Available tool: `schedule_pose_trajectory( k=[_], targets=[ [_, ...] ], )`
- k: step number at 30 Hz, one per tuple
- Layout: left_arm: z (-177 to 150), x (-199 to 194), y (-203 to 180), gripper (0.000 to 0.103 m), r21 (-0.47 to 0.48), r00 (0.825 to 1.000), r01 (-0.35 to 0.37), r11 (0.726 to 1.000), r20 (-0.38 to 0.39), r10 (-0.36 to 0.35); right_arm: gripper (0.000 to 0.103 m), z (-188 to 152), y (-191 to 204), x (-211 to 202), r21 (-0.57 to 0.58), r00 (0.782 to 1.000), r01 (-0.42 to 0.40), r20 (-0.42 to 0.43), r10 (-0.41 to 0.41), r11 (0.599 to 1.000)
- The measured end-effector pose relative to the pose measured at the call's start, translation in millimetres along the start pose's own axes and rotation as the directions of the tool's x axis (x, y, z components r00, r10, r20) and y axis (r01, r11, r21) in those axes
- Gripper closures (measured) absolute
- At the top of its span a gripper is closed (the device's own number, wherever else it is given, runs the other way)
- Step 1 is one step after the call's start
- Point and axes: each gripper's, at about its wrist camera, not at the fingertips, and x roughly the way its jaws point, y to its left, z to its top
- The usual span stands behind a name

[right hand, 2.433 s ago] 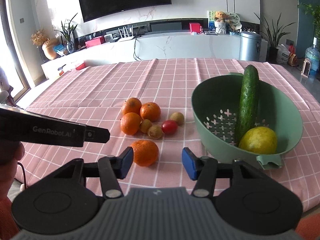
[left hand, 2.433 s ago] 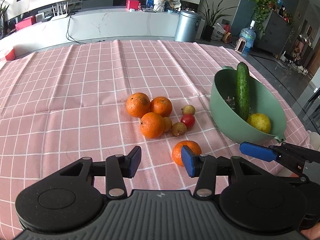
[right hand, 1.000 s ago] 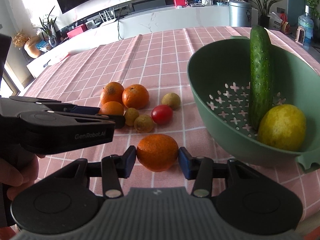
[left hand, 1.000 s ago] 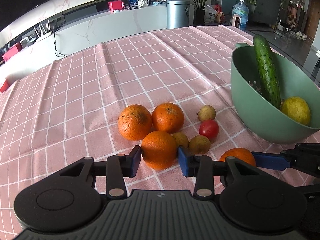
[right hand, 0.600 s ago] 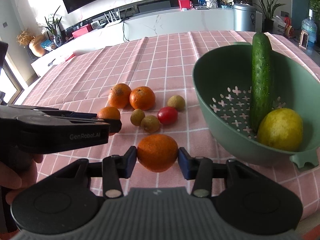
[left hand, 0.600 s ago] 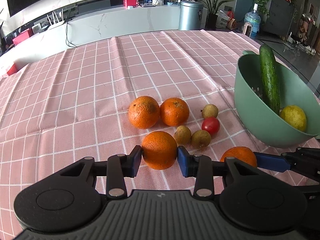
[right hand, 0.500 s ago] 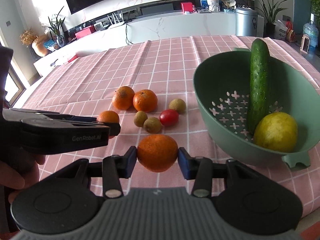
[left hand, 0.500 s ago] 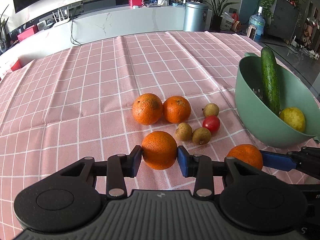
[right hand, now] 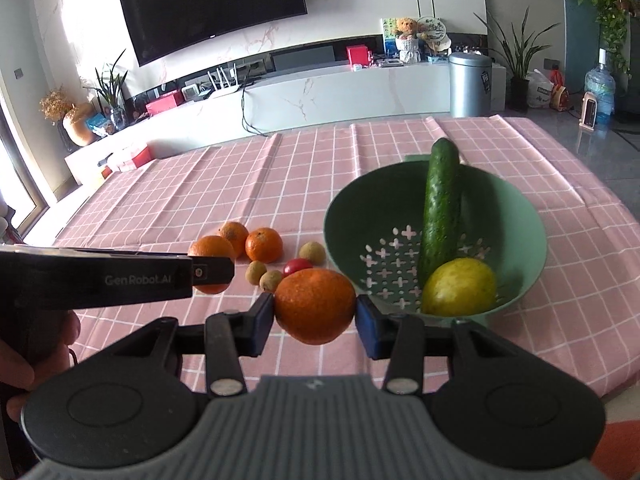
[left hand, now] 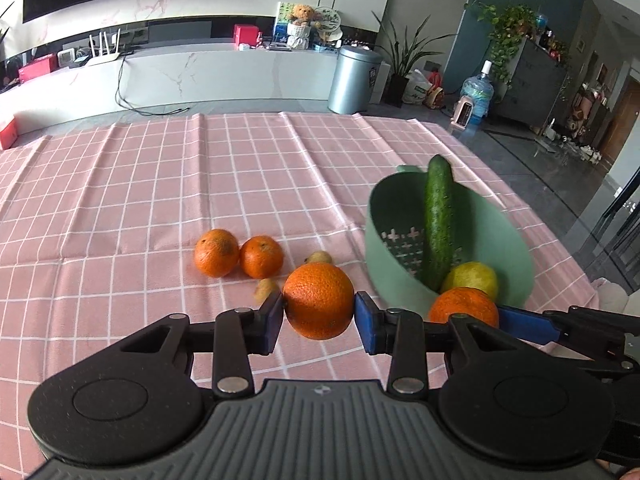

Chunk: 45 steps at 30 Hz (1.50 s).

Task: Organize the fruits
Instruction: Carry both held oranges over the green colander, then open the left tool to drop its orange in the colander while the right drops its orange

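My left gripper [left hand: 319, 317] is shut on an orange [left hand: 319, 300] and holds it above the pink checked tablecloth. My right gripper [right hand: 315, 317] is shut on a second orange [right hand: 315, 305], lifted near the front rim of the green colander [right hand: 520, 216]. The colander holds a cucumber [right hand: 438, 208] and a yellow fruit [right hand: 459, 286]. Two oranges [left hand: 216, 252] [left hand: 261, 257] and a few small brown fruits [right hand: 271, 280] lie on the cloth. A cherry tomato [right hand: 297, 265] shows in the right wrist view.
The colander [left hand: 516, 252] stands at the right of the table, near its edge. The right gripper's orange [left hand: 463, 306] shows by the colander in the left wrist view. The left gripper's body [right hand: 100, 278] crosses the left of the right wrist view.
Both grippers have closed on an orange each and lifted them off the cloth. Both have risen and moved toward the colander.
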Motion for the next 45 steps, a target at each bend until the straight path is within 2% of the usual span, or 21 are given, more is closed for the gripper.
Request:
schedule_pose_trajectory(
  k=[8, 18, 28, 34, 37, 45],
  targets=[
    [36.3, -4.3, -48.2, 0.060, 0.075, 0.996, 0.086, 0.993, 0.031, -0.089, 0.062, 22.3, -16.7, -25.9, -0.059, 0.995, 0.086, 0.063, -0.082, 0.995],
    [56.5, 40.2, -91.7, 0.060, 0.179, 0.995, 0.093, 0.979, -0.049, -0.086, 0.062, 42.8, -48.1, -2.4, -0.109, 0.989, 0.145, 0.024, -0.144, 0.983],
    [60.5, 76.8, -103.0, 0.060, 0.240, 0.989, 0.107, 0.965, -0.126, -0.078, 0.062, 57.6, -79.4, 35.6, -0.153, 0.982, 0.179, -0.027, -0.185, 0.972],
    [61.0, 94.7, -106.4, 0.060, 0.261, 0.984, 0.099, 0.960, -0.169, -0.056, 0.062, 56.0, -93.6, 54.0, -0.159, 0.981, 0.164, -0.073, -0.177, 0.974],
    [59.9, 101.2, -107.4, 0.060, 0.270, 0.981, 0.101, 0.957, -0.185, -0.051, 0.061, 53.7, -96.3, 61.0, -0.152, 0.980, 0.156, -0.101, -0.173, 0.976],
    [59.1, 115.8, -103.2, 0.060, 0.251, 0.972, 0.092, 0.964, -0.235, -0.031, 0.060, 52.5, -92.0, 66.7, -0.188, 0.977, 0.164, -0.102, -0.185, 0.968]
  ],
)
